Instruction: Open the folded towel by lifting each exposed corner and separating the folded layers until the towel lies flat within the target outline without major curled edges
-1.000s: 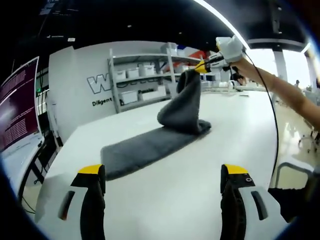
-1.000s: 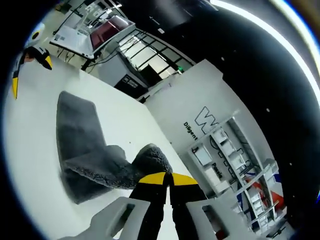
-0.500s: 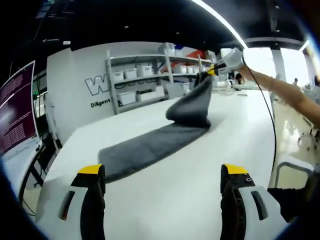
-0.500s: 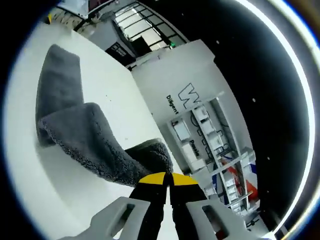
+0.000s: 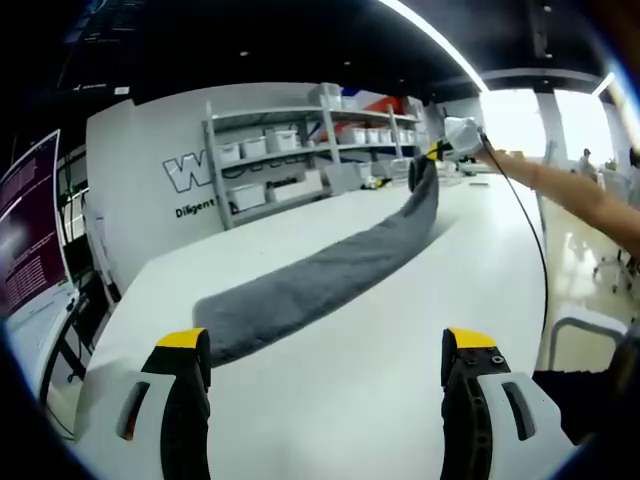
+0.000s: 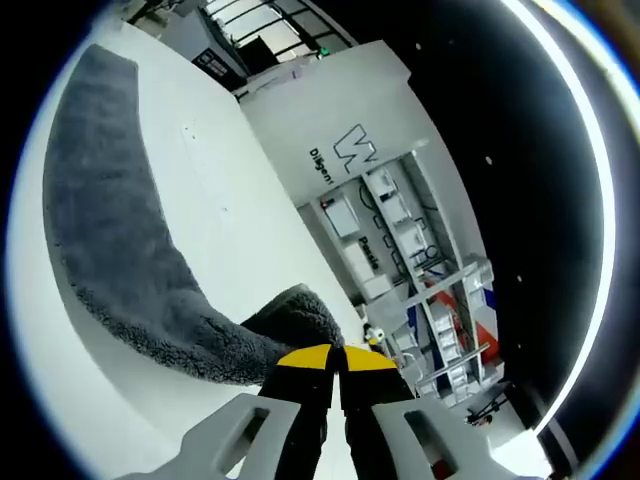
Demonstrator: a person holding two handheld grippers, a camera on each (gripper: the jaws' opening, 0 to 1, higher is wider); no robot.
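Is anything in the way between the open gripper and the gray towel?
Nothing visible. Bare white table lies between the left gripper and the towel. The right gripper already pinches the towel's far end.

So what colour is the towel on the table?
Dark grey, plain and fluffy: the towel shows best in the left gripper view.

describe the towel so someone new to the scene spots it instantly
Start at the white table in front of the shelves. The towel is a long grey fuzzy strip lying across it, its far end pinched and lifted by the right tongs; nothing else there is dark.
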